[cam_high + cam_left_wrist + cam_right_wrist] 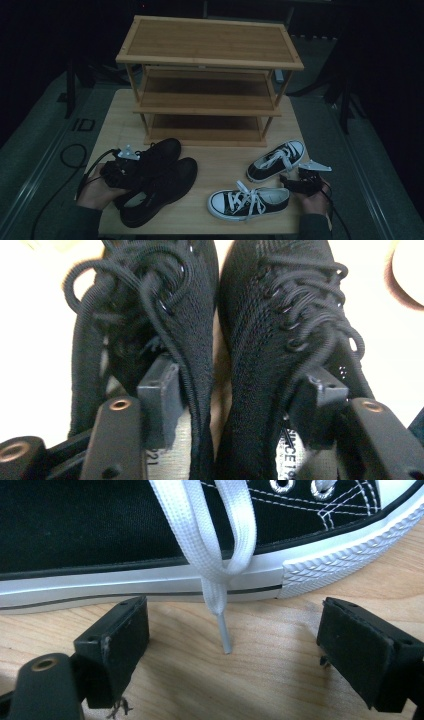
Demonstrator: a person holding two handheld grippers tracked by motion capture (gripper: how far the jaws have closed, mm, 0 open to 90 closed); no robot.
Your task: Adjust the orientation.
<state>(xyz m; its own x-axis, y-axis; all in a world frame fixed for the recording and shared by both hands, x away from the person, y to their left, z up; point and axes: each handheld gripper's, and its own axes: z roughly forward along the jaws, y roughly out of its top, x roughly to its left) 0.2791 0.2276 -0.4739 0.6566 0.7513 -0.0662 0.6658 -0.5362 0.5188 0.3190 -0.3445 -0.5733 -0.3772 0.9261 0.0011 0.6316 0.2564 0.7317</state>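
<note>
While left tongs [240,405] straddle black shoes' [210,340] adjoining collars.

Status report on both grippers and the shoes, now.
Left gripper open, one jaw inside each black shoe, straddling their inner walls. Right gripper open, empty, beside sneaker; white lace tip between jaws. Rack shelves bare.

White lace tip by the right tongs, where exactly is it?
In the right gripper view, the white lace tip rests on the wooden table, between the open right tongs, beside the black canvas sneaker.
</note>
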